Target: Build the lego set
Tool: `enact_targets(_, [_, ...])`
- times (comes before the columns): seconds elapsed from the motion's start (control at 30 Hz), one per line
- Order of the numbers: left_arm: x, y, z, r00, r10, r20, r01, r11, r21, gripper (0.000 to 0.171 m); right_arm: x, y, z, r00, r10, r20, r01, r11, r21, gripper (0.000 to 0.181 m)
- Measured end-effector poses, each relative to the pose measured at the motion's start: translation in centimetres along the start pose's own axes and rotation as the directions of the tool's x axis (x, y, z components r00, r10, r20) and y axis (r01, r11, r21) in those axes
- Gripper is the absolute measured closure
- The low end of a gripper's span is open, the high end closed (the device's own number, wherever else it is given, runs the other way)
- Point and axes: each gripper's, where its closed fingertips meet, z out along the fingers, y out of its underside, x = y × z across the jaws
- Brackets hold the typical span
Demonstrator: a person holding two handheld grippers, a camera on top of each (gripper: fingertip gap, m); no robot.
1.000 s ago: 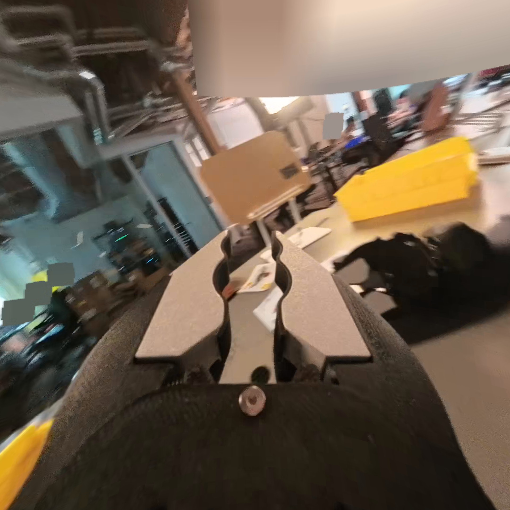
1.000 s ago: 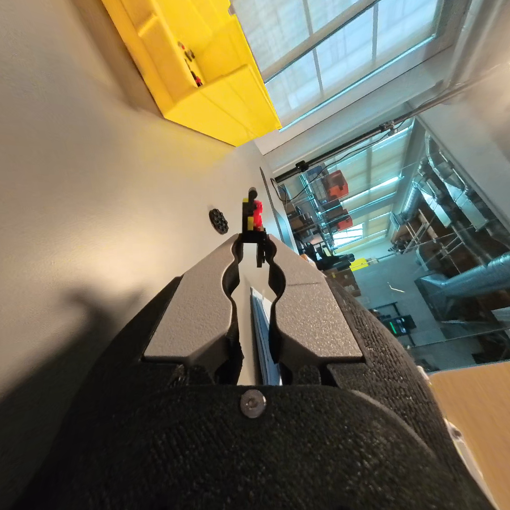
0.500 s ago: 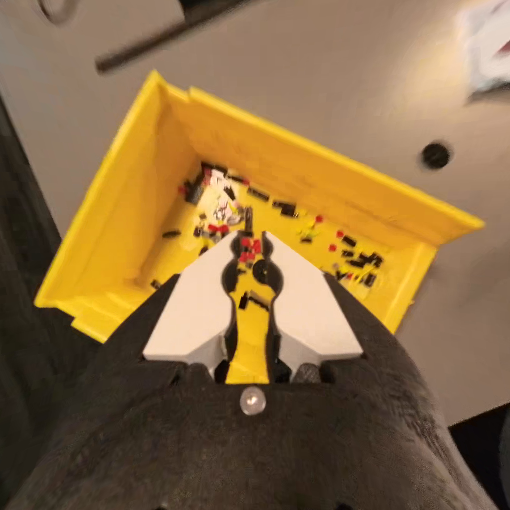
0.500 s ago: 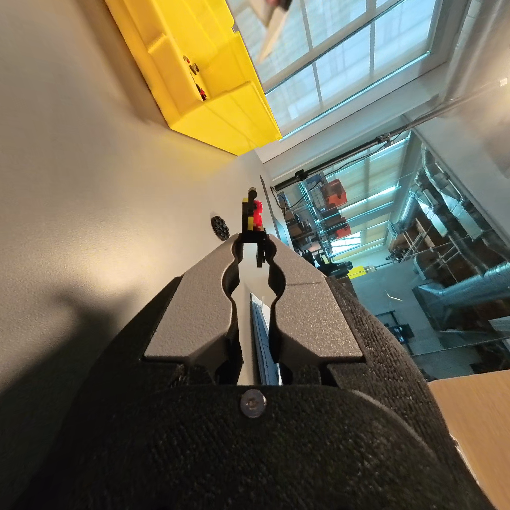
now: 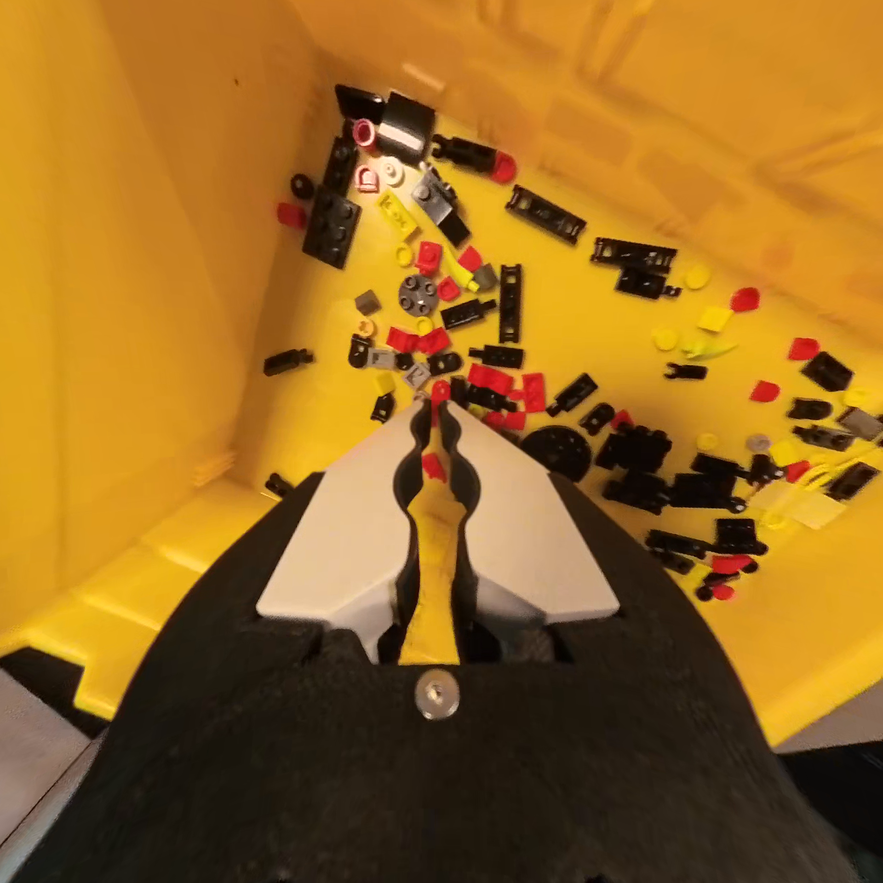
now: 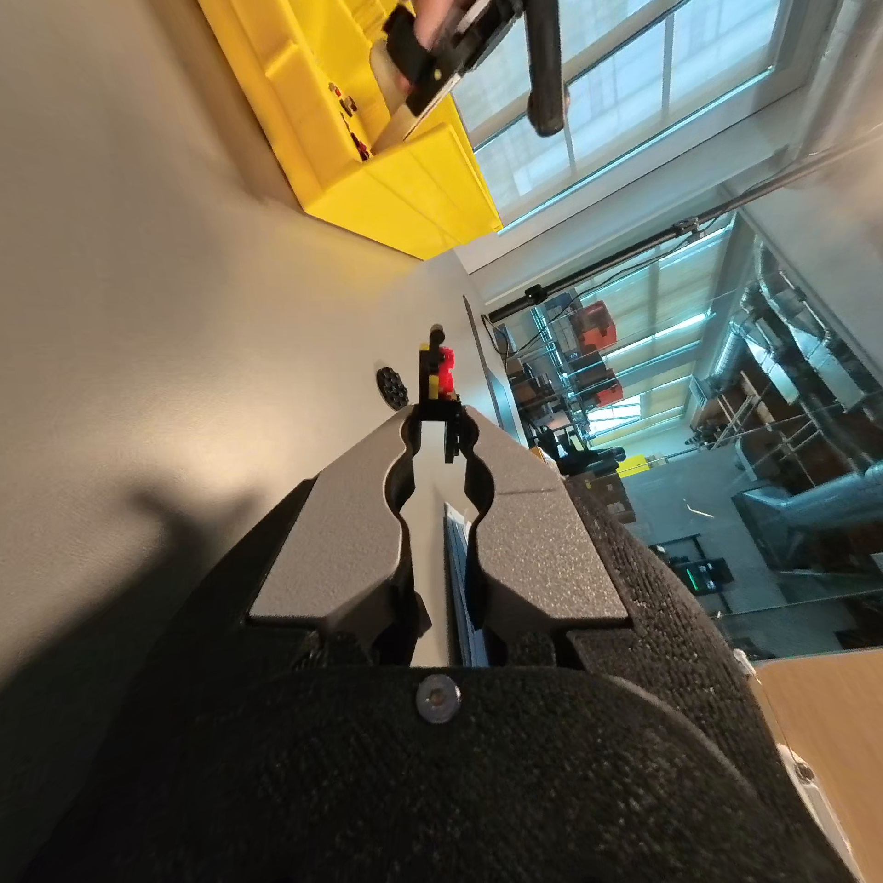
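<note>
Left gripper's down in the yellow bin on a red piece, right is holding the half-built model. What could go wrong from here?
1. The left gripper pinches the small red piece only at its very tips; it may slip out on lifting.
2. Loose bricks crowd that spot in the yellow bin; a neighbour might be dragged along.
3. The right gripper holds the partial model by its base; pressing could tilt it.

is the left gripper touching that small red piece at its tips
Touching. The left wrist view shows the left gripper inside the yellow bin, its fingertips nearly shut around the small red piece, with no gap visible on either side.
</note>
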Motion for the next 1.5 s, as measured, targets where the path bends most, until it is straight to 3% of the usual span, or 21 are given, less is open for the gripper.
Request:
enact_targets(0.27, [0.1,-0.7,0.6,0.999,-0.006,-0.039,0.007,0.999,0.036,0.167,0.1,0.2,0.1,1.000,0.015,-0.001,-0.015,1.000,-0.006,0.168])
enact_targets(0.73, [-0.1,-0.3,1.2,0.999,-0.031,-0.042,0.031,1.000,-0.005,0.158,0.0,0.3,0.1,1.000,0.018,0.007,-0.018,1.000,-0.007,0.168])
enact_targets(0.97, [-0.3,0.0,1.2,0.997,-0.059,-0.048,0.057,0.998,-0.028,0.165,0.1,0.2,0.1,1.000,0.015,0.001,-0.015,1.000,-0.003,0.168])
enact_targets(1.03, [-0.8,-0.4,0.6,0.999,-0.047,-0.007,0.047,0.999,0.000,0.165,0.2,0.2,0.0,1.000,0.008,-0.006,-0.008,1.000,-0.002,0.168])
enact_targets(1.13, [-0.3,-3.7,-3.7,0.995,-0.066,0.074,0.048,0.974,0.221,0.165,0.4,0.2,-0.6,0.999,-0.044,-0.023,0.044,0.999,-0.012,0.168])
enact_targets(1.2, [3.3,-6.3,-8.1,0.998,-0.026,0.052,0.004,0.921,0.389,0.165,0.4,0.3,-1.5,0.988,-0.149,-0.037,0.148,0.989,-0.029,0.168])
enact_targets(1.27, [9.6,-7.5,-11.1,0.994,0.105,-0.018,-0.084,0.880,0.467,0.165,0.0,0.1,-2.5,0.960,-0.278,-0.040,0.277,0.960,-0.033,0.168])
enact_targets(1.37, [20.1,-6.2,-11.2,0.923,0.369,-0.111,-0.297,0.865,0.404,0.165,-1.3,-0.7,-3.8,0.906,-0.423,-0.026,0.423,0.906,-0.021,0.168])
enact_targets(1.5, [29.4,-3.6,-7.4,0.799,0.575,-0.176,-0.528,0.811,0.251,0.165,-2.5,-1.1,-4.9,0.868,-0.496,-0.005,0.496,0.868,0.018,0.168])
